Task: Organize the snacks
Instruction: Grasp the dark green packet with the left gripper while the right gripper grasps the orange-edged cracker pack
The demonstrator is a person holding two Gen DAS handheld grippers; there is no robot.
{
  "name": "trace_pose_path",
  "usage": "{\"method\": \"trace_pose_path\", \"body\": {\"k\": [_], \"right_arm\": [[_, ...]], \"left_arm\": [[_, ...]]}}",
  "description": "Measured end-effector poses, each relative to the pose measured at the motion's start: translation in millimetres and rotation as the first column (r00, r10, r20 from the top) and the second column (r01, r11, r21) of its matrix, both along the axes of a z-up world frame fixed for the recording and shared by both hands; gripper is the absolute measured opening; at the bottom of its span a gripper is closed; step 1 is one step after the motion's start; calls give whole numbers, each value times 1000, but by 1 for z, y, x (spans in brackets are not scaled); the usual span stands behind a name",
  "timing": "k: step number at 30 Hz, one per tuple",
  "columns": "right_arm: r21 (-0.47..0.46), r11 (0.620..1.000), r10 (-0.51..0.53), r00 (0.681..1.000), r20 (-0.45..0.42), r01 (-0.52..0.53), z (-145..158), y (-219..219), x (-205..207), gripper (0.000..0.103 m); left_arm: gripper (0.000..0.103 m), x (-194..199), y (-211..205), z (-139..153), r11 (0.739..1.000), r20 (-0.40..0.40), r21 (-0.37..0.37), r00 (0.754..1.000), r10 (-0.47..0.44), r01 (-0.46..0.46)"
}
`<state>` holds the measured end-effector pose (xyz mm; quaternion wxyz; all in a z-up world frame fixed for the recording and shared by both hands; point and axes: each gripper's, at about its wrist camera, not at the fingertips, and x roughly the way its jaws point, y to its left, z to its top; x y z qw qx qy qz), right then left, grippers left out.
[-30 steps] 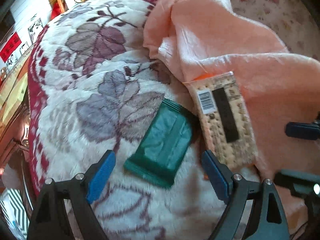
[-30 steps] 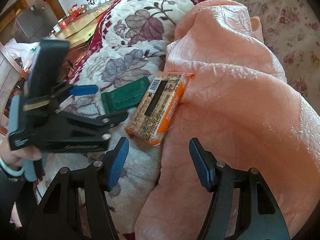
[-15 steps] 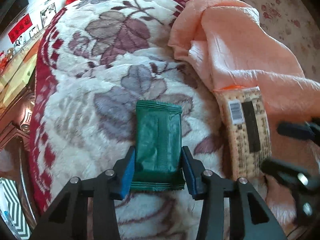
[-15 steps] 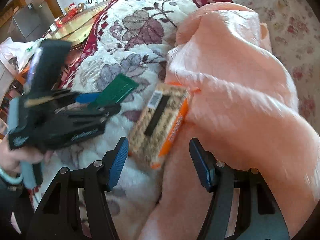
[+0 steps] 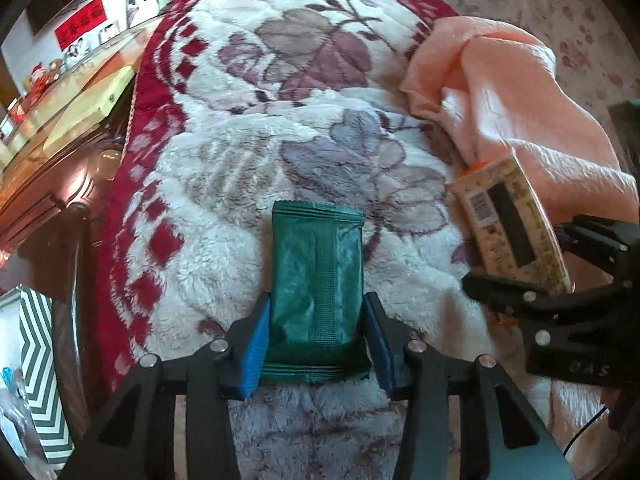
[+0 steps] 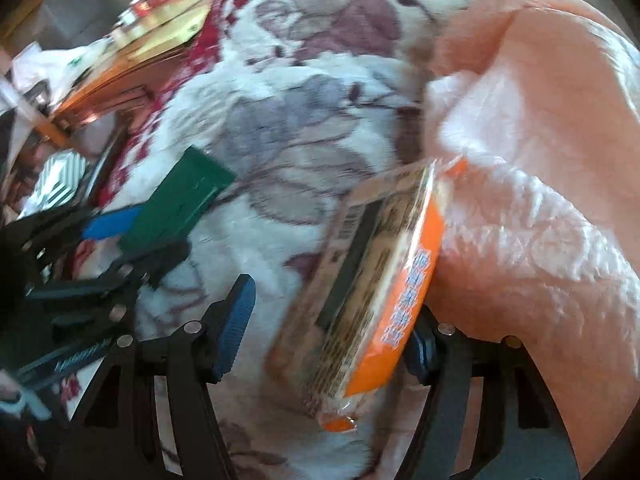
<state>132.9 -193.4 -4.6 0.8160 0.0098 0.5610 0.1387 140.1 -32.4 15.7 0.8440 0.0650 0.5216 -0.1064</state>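
A green snack packet [image 5: 316,280] lies lengthwise between the blue pads of my left gripper [image 5: 318,344], which is shut on its near end over the floral fleece blanket [image 5: 280,120]. It also shows in the right wrist view [image 6: 180,200]. An orange-edged cracker packet [image 6: 376,292] lies between the fingers of my right gripper [image 6: 328,320], which is open around it; the right pad sits against its orange edge, the left pad stands apart. The cracker packet also shows in the left wrist view [image 5: 508,228], with the right gripper [image 5: 560,280] around it.
A peach blanket [image 6: 540,160] is bunched on the right against the cracker packet. A wooden table edge [image 5: 48,160] lies to the left of the bed. A green-and-white zigzag box [image 5: 36,360] stands at the lower left.
My left gripper has closed on the green packet and holds it. My right gripper has moved forward so that the cracker packet now lies between its fingers.
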Motion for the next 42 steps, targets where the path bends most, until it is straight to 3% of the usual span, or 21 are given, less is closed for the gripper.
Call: {"method": "trace_pose_path", "body": {"k": [2, 4, 5, 8, 10, 13, 19, 21, 24, 26, 32, 33, 34, 36, 37, 42], "right_arm": [[-37, 999, -25, 1000, 1, 25, -3, -3, 0, 67], [-44, 999, -26, 1000, -4, 26, -4, -5, 2, 67], [-63, 998, -20, 1000, 0, 20, -4, -5, 3, 67], [-154, 988, 6, 1000, 24, -2, 2, -3, 7, 67], [-146, 989, -2, 999, 35, 8, 10, -10, 6, 67], [-161, 987, -14, 999, 40, 21, 15, -9, 7, 67], [-291, 956, 45, 999, 23, -37, 8, 1, 11, 67], [-324, 946, -4, 1000, 27, 13, 13, -10, 7, 67], [-199, 979, -29, 999, 40, 36, 25, -22, 1, 67], [-191, 981, -37, 999, 31, 43, 23, -22, 4, 69], [-371, 926, 85, 996, 20, -71, 2, 7, 8, 68], [-383, 921, 90, 996, 19, -76, -2, 8, 6, 59], [-373, 925, 87, 996, 25, -72, -2, 4, 5, 59], [-308, 950, 60, 998, 29, -48, 1, -9, 1, 56], [-278, 960, 51, 998, 27, -41, 4, -15, -2, 56], [-82, 997, 8, 999, 47, -4, 23, -31, -19, 55]], "left_arm": [[52, 3, -2, -1, 1000, 1, 1, 1000, 13, -13], [61, 6, -7, -2, 1000, 1, 14, 1000, 16, -16], [71, 9, -9, -3, 1000, -3, 17, 1000, 15, -15], [74, 11, -13, -3, 999, -2, 27, 1000, 17, -17], [77, 13, -12, -3, 999, 11, 36, 999, 34, -34], [78, 18, -8, -5, 997, 1, 33, 998, 70, -70], [79, 19, -2, -4, 993, 12, 70, 995, 95, -95], [80, 21, 1, -5, 993, 9, 64, 995, 102, -102], [80, 22, 1, -7, 992, 6, 56, 993, 114, -114], [80, 23, -2, -7, 991, 6, 61, 993, 118, -118], [80, 25, -7, -9, 991, 1, 73, 993, 114, -114], [76, 25, -6, -9, 992, 1, 67, 994, 111, -111], [73, 24, -5, -9, 994, -1, 48, 995, 103, -103], [52, 22, -1, -7, 996, 2, 15, 996, 91, -91], [48, 21, 2, -4, 996, 2, 1, 996, 87, -87], [46, 9, 16, 3, 993, -18, -46, 994, 106, -106]]}}
